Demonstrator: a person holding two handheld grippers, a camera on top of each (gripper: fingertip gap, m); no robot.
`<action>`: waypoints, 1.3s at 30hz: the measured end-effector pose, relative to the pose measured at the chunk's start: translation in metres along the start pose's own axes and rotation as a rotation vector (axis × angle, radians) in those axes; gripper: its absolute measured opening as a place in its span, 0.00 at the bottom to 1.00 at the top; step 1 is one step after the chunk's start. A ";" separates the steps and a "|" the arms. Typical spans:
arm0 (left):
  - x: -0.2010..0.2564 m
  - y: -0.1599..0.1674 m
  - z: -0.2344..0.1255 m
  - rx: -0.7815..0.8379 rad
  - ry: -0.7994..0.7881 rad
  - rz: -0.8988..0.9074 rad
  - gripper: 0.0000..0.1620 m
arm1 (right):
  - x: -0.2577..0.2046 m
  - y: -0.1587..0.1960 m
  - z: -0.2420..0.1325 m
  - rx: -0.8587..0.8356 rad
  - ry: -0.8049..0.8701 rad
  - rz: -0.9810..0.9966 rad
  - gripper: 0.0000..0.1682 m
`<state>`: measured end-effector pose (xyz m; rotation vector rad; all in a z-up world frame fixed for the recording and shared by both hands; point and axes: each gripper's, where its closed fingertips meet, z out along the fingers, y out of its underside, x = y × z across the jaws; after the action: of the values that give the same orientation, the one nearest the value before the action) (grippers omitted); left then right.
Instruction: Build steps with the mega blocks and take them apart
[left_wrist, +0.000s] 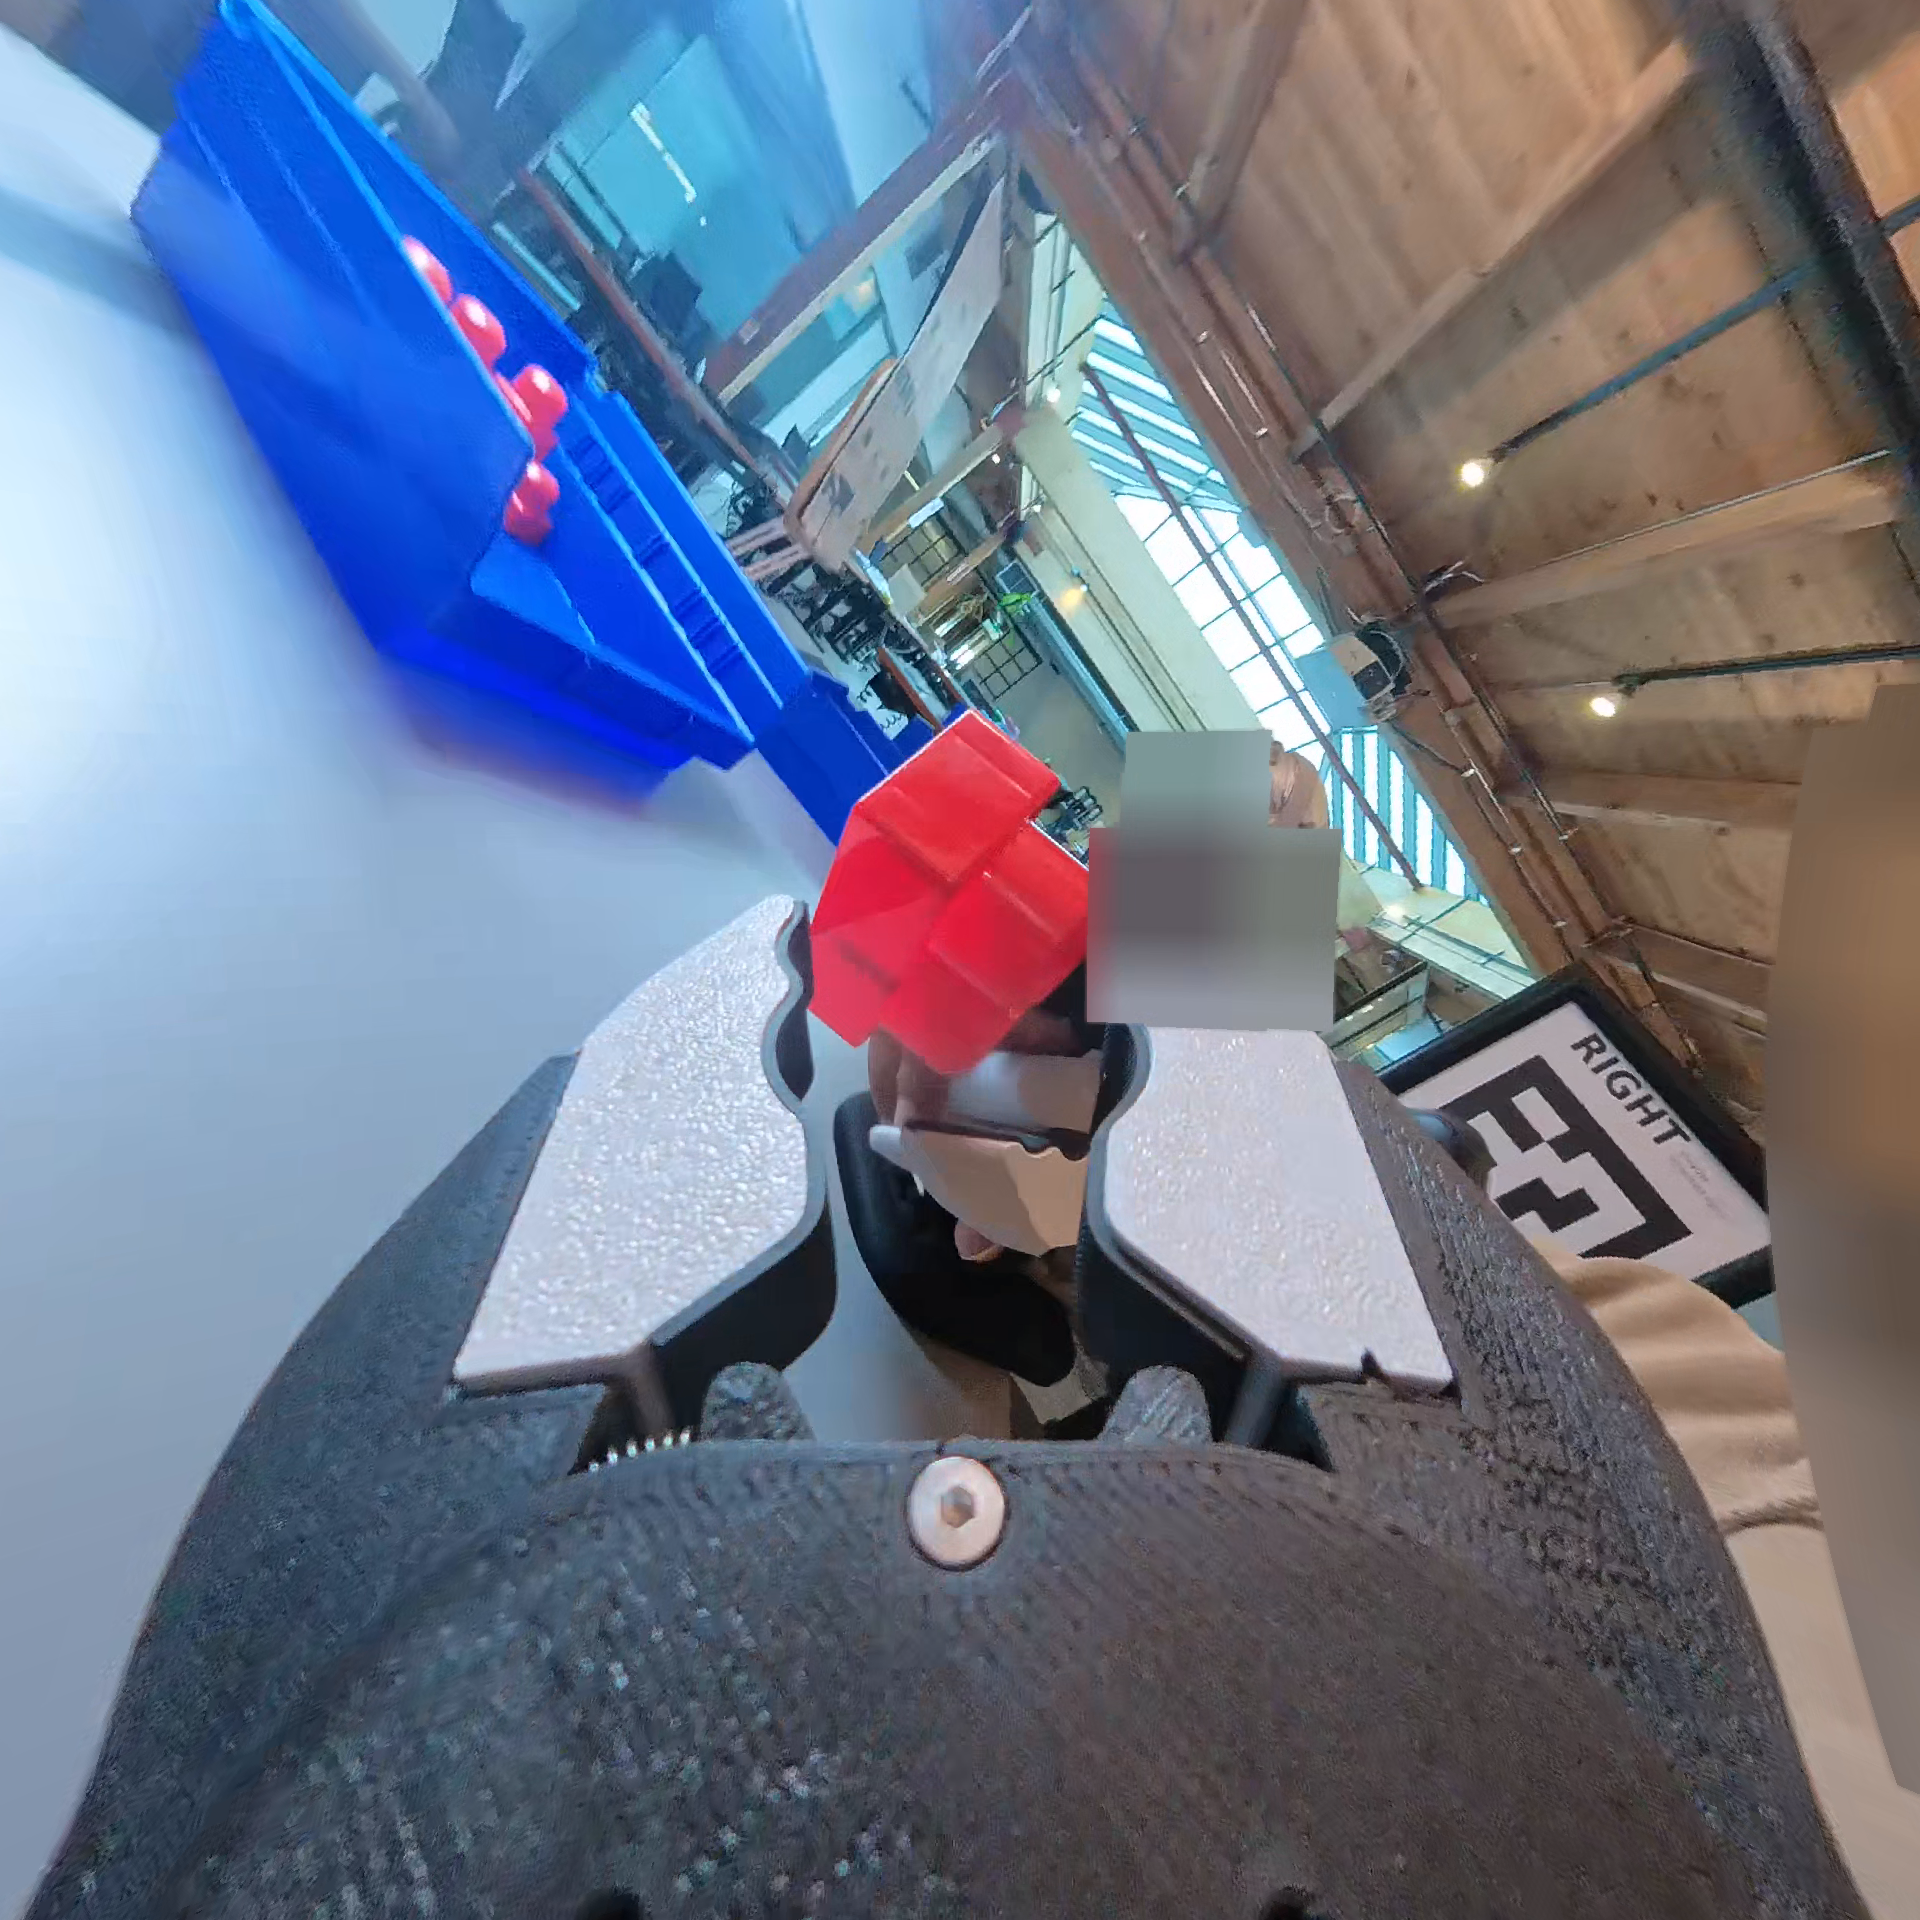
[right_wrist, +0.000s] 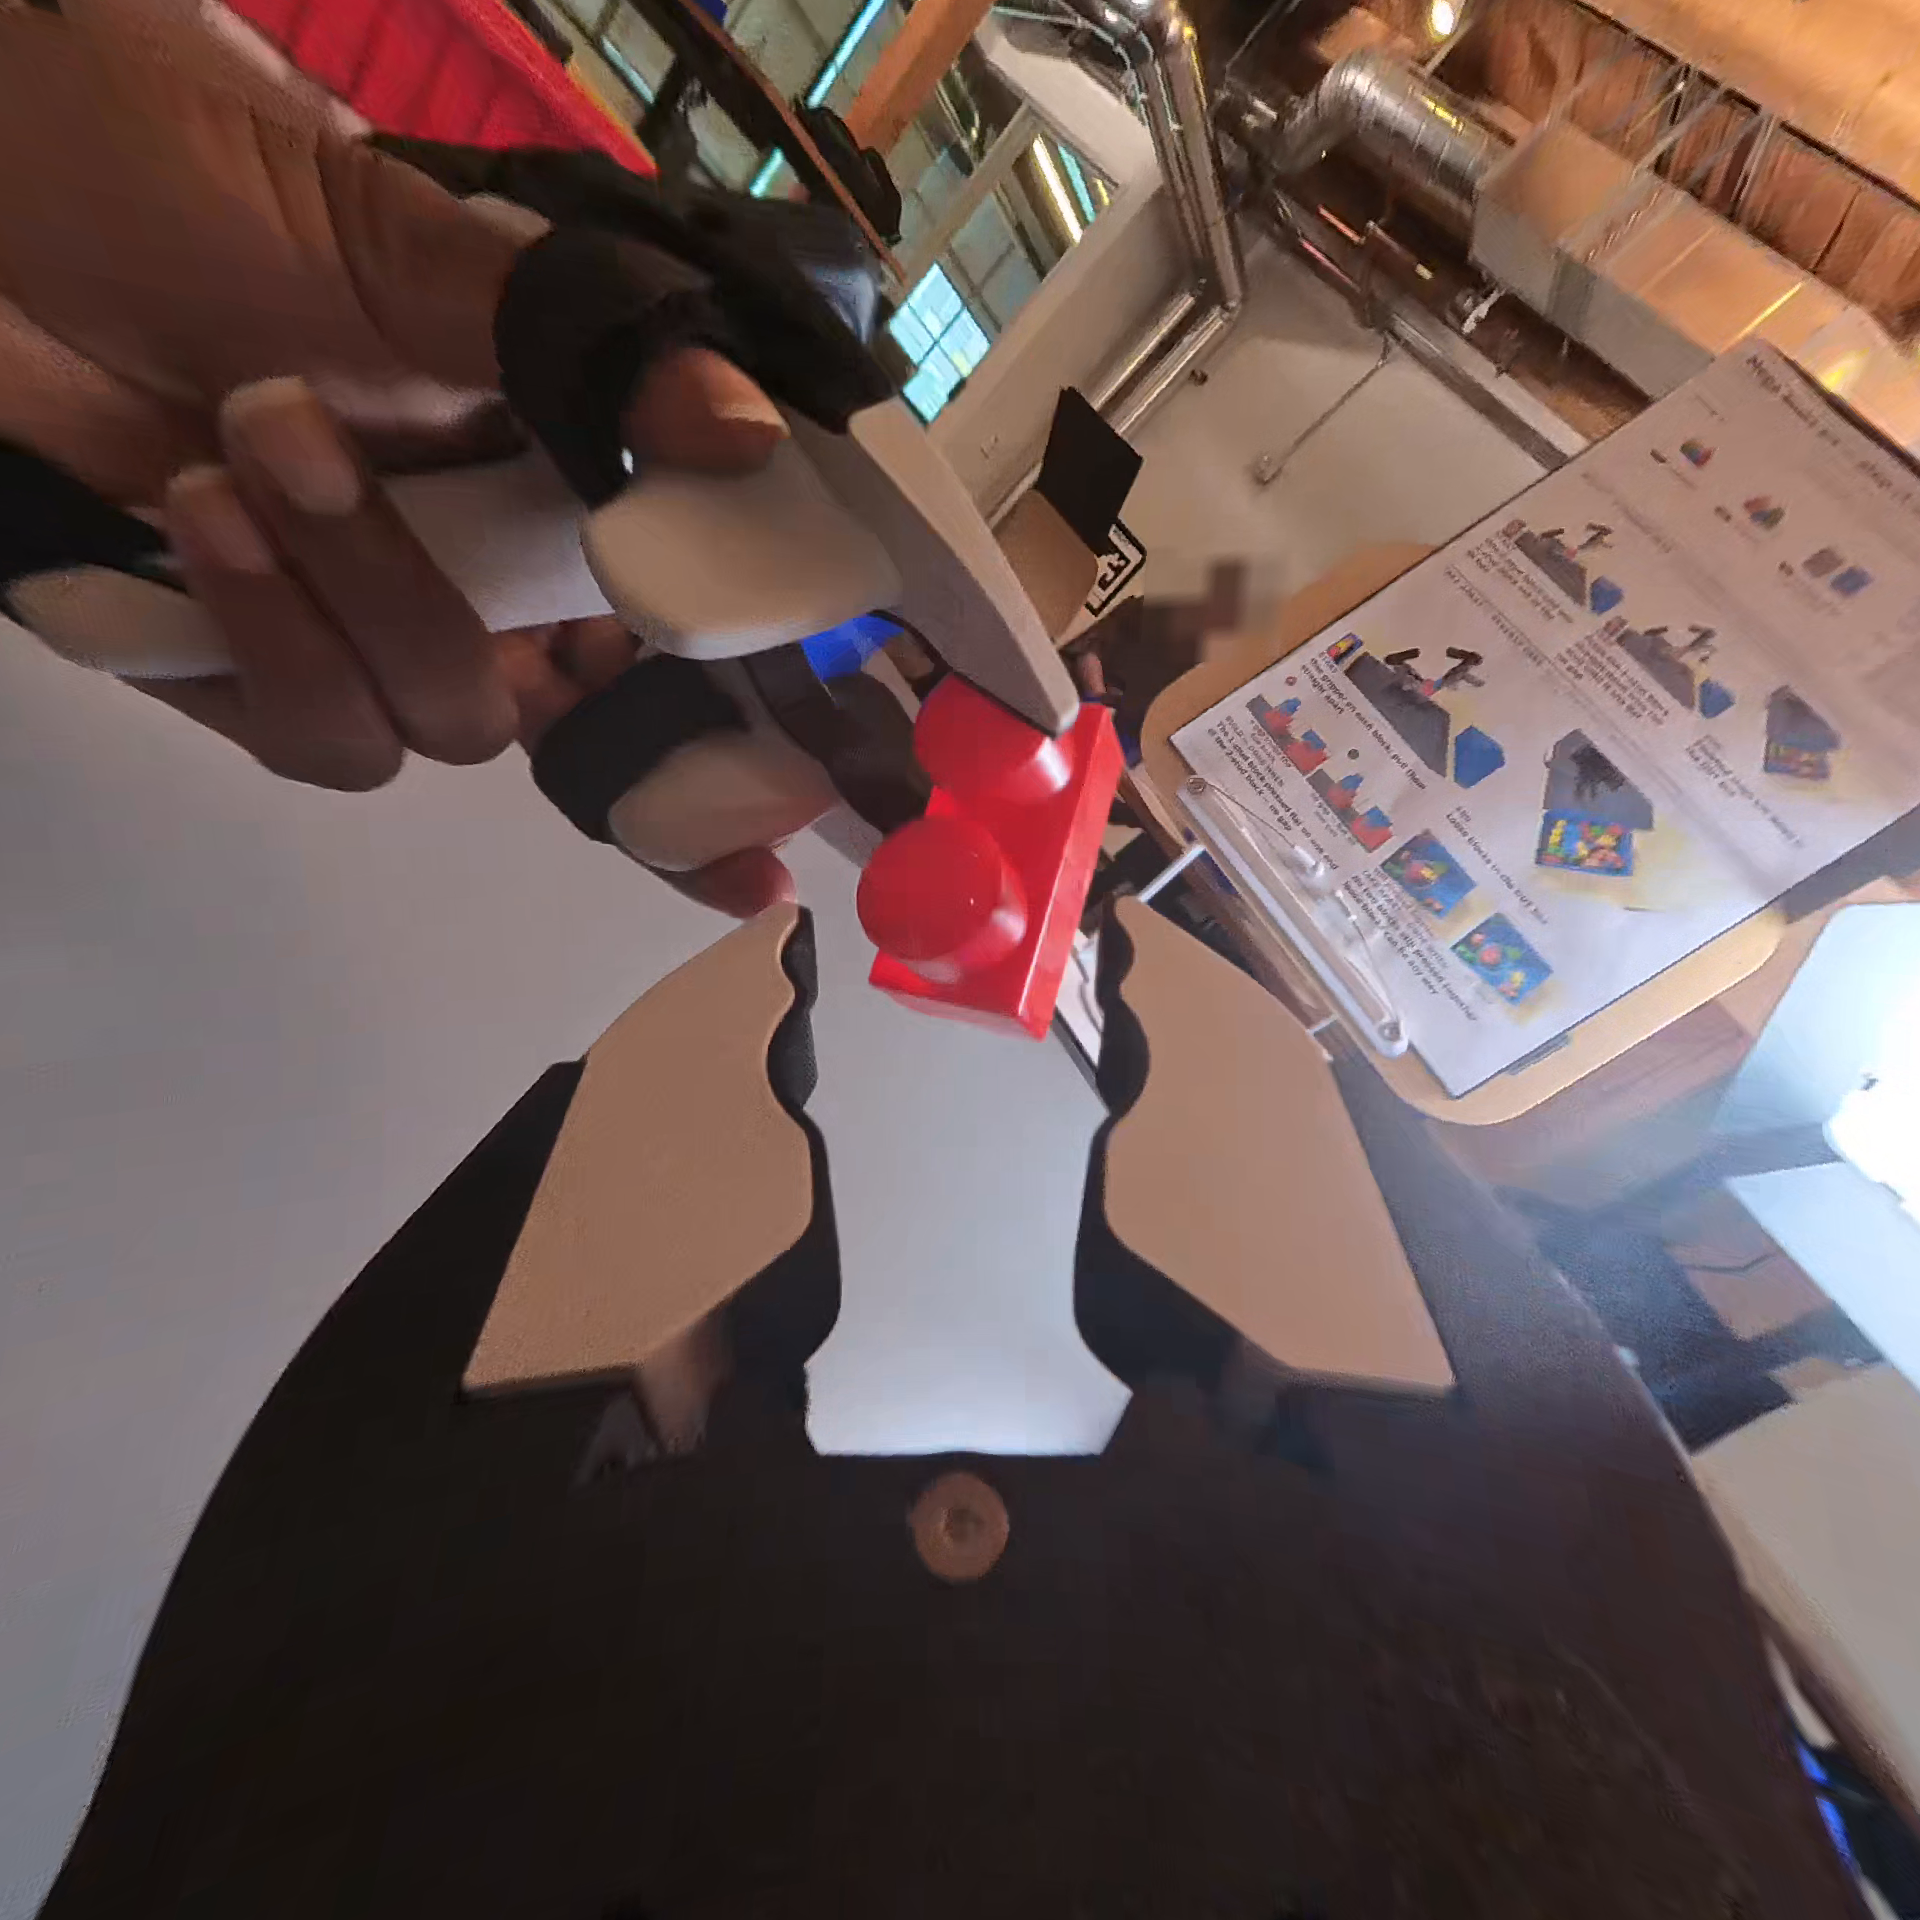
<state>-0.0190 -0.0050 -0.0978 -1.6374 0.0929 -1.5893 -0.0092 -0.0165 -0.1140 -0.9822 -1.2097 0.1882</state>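
A red two-stud mega block (left_wrist: 945, 894) hangs between my two grippers, above the white table (left_wrist: 208, 935). In the left wrist view its hollow underside faces me. My left gripper (left_wrist: 961, 987) is open, and its left fingertip (left_wrist: 792, 935) is at the block's edge. In the right wrist view the block (right_wrist: 997, 883) shows its two studs. My right gripper (right_wrist: 956, 920) is open, with the block close to its right fingertip (right_wrist: 1127, 925). A white finger (right_wrist: 935, 540) of the left gripper, held by a gloved hand (right_wrist: 312, 582), touches the block's top. I cannot tell what supports the block.
A blue bin (left_wrist: 343, 416) holding red blocks (left_wrist: 535, 400) stands on the table, far left in the left wrist view. A printed picture sheet (right_wrist: 1558, 727) on a wooden board lies to the right. A black-and-white marker card (left_wrist: 1579, 1132) and a beige sleeve (left_wrist: 1683, 1403) are at the right. Less than 4 cm separates the two grippers' tips.
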 end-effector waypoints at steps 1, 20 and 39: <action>0.001 0.008 0.002 -0.007 0.008 -0.027 0.33 | -0.002 0.002 0.001 -0.019 0.009 -0.047 0.27; -0.069 0.054 -0.028 -0.554 -0.227 0.768 0.26 | -0.063 0.099 -0.011 -0.449 -0.761 0.531 0.22; -0.116 -0.224 -0.234 -0.514 -1.185 1.096 0.03 | 0.013 0.088 0.002 -0.265 -0.312 0.437 0.26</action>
<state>-0.3487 0.0915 -0.0921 -2.0739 0.6578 0.3281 0.0262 0.0447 -0.1684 -1.4865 -1.3083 0.5528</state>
